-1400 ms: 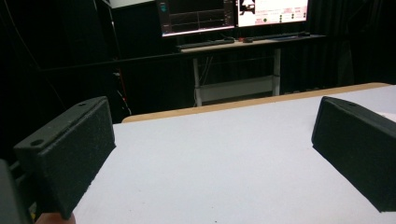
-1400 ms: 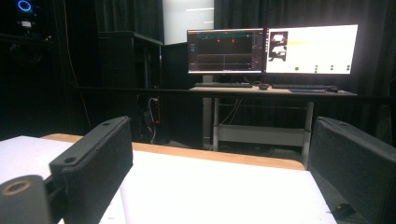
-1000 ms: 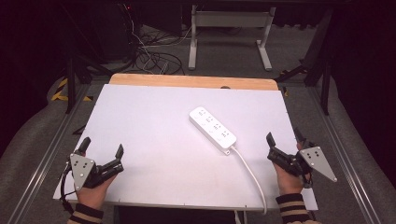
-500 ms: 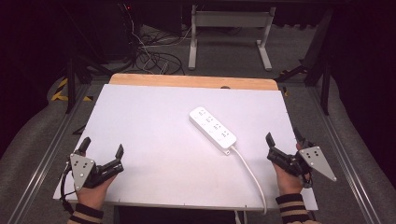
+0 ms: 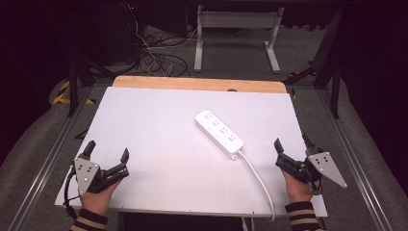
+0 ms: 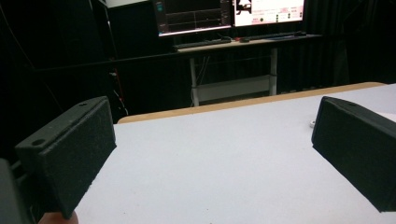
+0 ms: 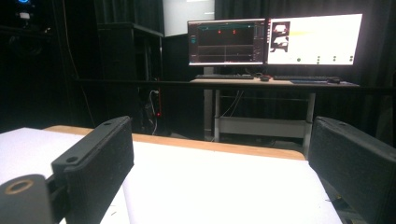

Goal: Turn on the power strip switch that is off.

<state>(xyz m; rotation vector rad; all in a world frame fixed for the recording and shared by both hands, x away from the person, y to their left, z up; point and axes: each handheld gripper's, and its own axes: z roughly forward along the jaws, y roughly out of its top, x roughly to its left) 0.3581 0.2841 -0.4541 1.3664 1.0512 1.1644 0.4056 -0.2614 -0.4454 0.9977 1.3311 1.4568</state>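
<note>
**A:** ok so where are the hands sitting? I see the left hand-held gripper at the near-left corner of the desk, palm underneath, wrist coming up from the near edge with a striped sleeve poking in

**B:** yep, and its jaws are spread wide and point toward the far side, nothing between them. The grey three-cornered plate on top tilts a bit to the left. In the left gripper view both black pads sit far apart with just bare white desk in the gap

**A:** right side?

**B:** the right hand-held gripper is at the near-right edge, hand curled under it, forearm coming straight up from the bottom. Jaws also released wide, aimed far and slightly left, empty. Its plate hangs out over the right edge of the desk. The right gripper view looks between the jaws at the white surface, the wooden far edge, and two lit monitors on another desk well behind

**A:** and the power strip?

**B:** white power strip lies flat a bit right of the middle, angled from far-left to near-right. Its cable runs from the near end off toward the near edge, passing just left of the right hand. It's nearer the right hand-held gripper than the left one, but apart from both, nobody's touching it
</note>
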